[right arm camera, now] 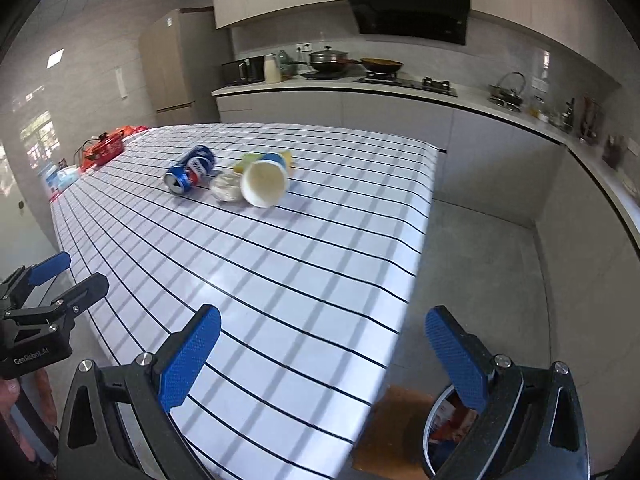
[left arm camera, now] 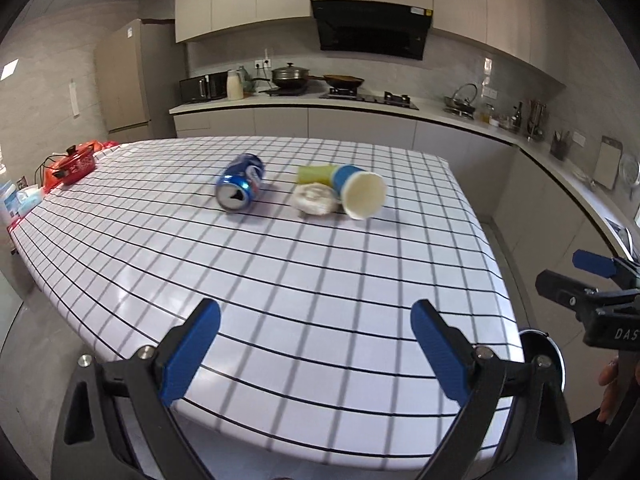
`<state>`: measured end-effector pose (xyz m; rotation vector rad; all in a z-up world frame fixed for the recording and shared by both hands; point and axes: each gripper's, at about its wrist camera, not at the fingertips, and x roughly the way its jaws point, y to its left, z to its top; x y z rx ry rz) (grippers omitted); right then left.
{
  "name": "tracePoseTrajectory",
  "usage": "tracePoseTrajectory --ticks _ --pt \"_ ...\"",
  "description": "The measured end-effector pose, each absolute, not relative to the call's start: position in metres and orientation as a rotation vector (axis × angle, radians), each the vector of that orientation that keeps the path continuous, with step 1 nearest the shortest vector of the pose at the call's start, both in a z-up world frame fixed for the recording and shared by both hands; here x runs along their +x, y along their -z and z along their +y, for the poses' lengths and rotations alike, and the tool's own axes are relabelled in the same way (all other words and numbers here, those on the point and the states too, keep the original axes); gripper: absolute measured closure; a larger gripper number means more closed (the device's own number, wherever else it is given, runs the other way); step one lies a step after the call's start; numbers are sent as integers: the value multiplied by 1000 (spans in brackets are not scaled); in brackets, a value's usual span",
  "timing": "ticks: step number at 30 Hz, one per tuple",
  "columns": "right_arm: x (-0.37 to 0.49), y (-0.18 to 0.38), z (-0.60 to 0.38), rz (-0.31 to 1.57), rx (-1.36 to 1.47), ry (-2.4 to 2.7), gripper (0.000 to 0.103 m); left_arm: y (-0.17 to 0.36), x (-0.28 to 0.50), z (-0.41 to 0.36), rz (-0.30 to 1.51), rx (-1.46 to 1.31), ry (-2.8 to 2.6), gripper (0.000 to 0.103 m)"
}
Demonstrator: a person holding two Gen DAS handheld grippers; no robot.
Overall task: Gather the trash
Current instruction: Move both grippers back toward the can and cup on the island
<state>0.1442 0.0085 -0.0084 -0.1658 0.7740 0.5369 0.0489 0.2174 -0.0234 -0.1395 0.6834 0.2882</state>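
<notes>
A blue soda can (left arm camera: 240,184) lies on its side on the checked table (left arm camera: 280,280). Right of it lie a crumpled white paper wad (left arm camera: 314,199), a tipped blue paper cup (left arm camera: 358,192) and a yellow-green item (left arm camera: 316,173) behind them. The right wrist view shows the can (right arm camera: 190,174), wad (right arm camera: 227,187), cup (right arm camera: 266,182) and yellow-green item (right arm camera: 248,161) too. My left gripper (left arm camera: 316,344) is open and empty over the table's near edge, far from the trash. My right gripper (right arm camera: 322,356) is open and empty at the near right corner.
A bin (right arm camera: 448,432) with trash inside stands on the floor below the table's near right corner, on a brown mat (right arm camera: 396,432). A red pot (left arm camera: 74,164) and boxes sit at the table's far left. Kitchen counters (left arm camera: 400,106) run behind and to the right.
</notes>
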Motion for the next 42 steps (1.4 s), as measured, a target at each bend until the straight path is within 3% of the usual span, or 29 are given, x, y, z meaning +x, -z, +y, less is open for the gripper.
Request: tracePoseTrajectory --ticks 23,34,42 --pt "188 -6 108 730 -187 -591 0 31 94 301 670 -163 -294 7" --pt "249 19 175 789 -181 -535 17 59 156 356 722 -179 -225 11" --pt "288 40 203 826 -170 -492 19 74 191 385 747 -184 -207 12"
